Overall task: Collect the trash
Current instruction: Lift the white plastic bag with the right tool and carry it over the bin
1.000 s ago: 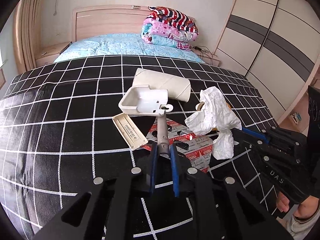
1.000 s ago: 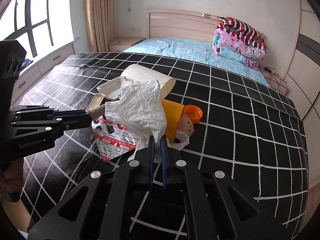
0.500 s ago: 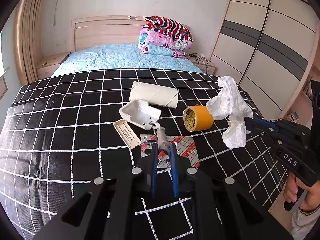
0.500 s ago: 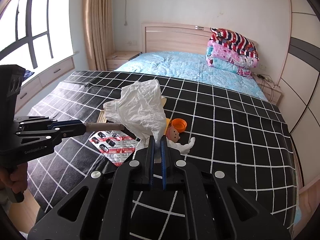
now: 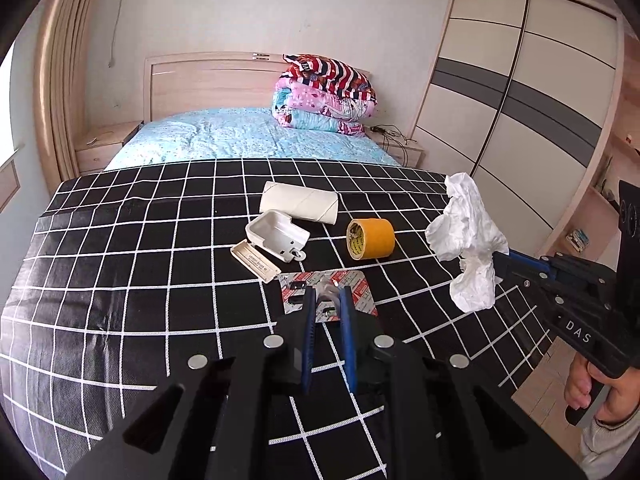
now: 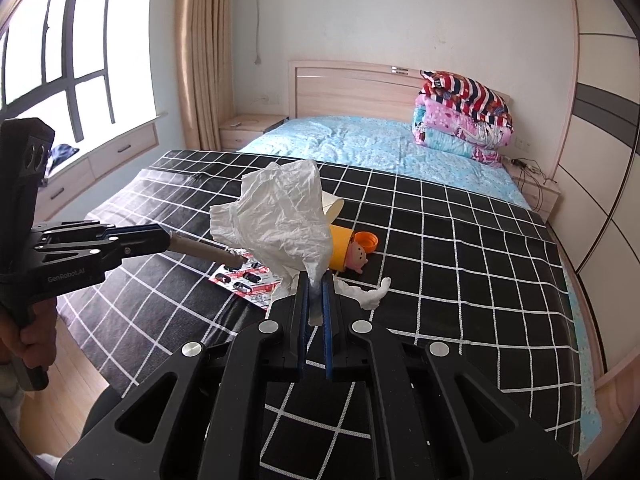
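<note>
I see a bed [image 5: 224,140] with a pale blue sheet at its head and a black cover with a white grid [image 5: 120,264] spread over the near part. A stack of folded quilts [image 5: 324,96], striped on top and pink below, sits against the wooden headboard [image 5: 208,80]. A nightstand [image 5: 104,148] stands at each side; cables lie on the one by the wardrobe [image 5: 528,112], whose sliding doors are cream with grey bands. From the right wrist view I make out beige curtains [image 6: 204,60] beside a large window [image 6: 60,48] with drawers under its sill.
</note>
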Motion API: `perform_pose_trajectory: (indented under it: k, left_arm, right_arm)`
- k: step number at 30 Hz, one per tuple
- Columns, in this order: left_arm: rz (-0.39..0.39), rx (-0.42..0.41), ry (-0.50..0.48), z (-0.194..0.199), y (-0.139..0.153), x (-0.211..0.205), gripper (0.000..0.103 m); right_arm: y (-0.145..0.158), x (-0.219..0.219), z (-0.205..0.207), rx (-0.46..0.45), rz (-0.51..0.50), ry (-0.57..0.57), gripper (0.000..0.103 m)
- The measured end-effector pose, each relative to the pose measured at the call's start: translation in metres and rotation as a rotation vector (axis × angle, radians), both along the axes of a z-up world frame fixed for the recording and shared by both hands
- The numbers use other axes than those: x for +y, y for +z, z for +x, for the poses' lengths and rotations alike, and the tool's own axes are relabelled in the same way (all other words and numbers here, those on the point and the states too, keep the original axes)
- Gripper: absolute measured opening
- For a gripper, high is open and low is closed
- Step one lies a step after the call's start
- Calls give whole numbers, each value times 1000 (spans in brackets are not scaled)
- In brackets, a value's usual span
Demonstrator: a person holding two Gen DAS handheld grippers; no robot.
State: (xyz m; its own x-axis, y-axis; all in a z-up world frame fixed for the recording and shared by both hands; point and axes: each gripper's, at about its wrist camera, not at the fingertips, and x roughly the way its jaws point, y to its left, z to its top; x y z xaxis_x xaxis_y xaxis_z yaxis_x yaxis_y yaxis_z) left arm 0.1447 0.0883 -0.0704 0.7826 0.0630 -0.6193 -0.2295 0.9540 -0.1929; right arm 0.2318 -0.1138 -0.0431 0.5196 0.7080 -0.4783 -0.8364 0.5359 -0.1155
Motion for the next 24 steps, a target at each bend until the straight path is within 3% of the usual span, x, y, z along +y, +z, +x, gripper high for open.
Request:
perform_pose_trajectory:
  k: [15, 24]
  left_arm:
    - [28, -36, -44, -79, 17, -42, 12]
    - [50, 27, -139, -127, 2, -78, 12]
  right_arm:
    - [-26, -43, -57, 43, -16, 46, 7]
    - [-68, -60, -94, 85, -108, 114, 7]
